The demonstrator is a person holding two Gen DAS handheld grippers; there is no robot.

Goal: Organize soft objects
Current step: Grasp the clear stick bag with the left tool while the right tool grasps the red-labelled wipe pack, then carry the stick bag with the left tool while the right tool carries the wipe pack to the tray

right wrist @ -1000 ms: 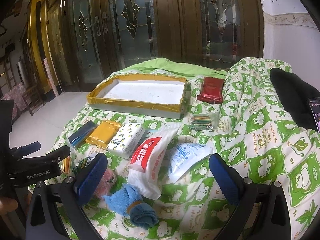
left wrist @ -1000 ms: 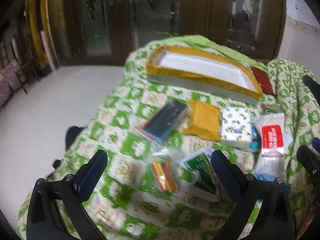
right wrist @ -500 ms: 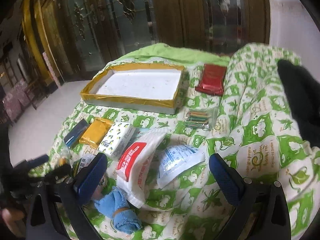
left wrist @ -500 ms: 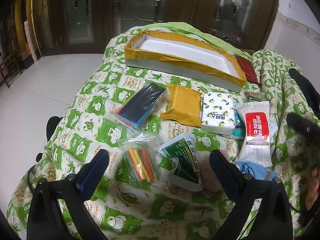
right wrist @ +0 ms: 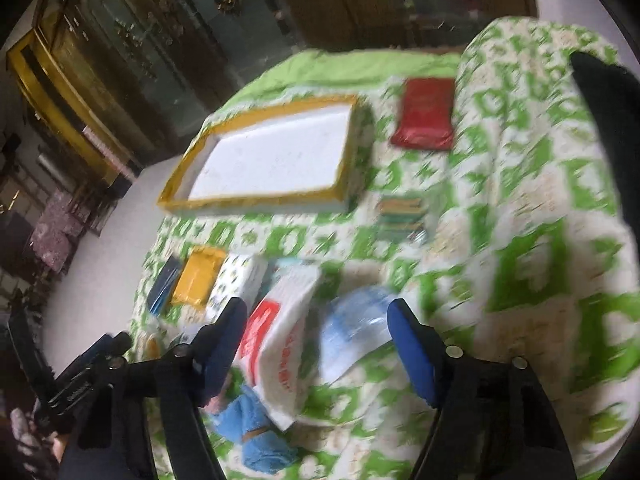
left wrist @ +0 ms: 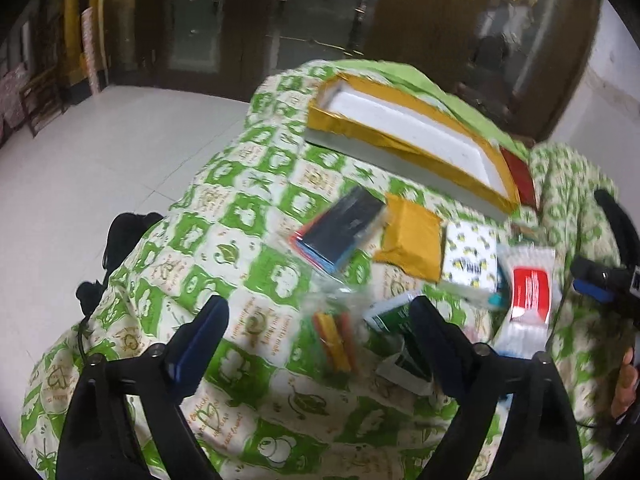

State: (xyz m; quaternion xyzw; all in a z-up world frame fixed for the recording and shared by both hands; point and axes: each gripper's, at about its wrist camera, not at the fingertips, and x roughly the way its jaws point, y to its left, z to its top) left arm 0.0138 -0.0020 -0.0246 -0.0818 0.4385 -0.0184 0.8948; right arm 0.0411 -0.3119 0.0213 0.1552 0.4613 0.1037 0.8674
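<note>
So the soft packets sit in a loose row in the middle of both frames, with the gold-rimmed foam tray (right wrist: 256,200) empty above them, presumably where they're meant to end up. The right gripper (right wrist: 316,344) has its jaws closing over the white pouch with the red label (right wrist: 280,336) and the pale blue packet (right wrist: 356,332), gripping nothing yet. The left gripper (left wrist: 320,344) is also closing, over a bag of coloured sticks (left wrist: 336,340), pads clear of it. Tray's near rim is low, with bare green quilt (right wrist: 520,240) lower right for manoeuvring.
</note>
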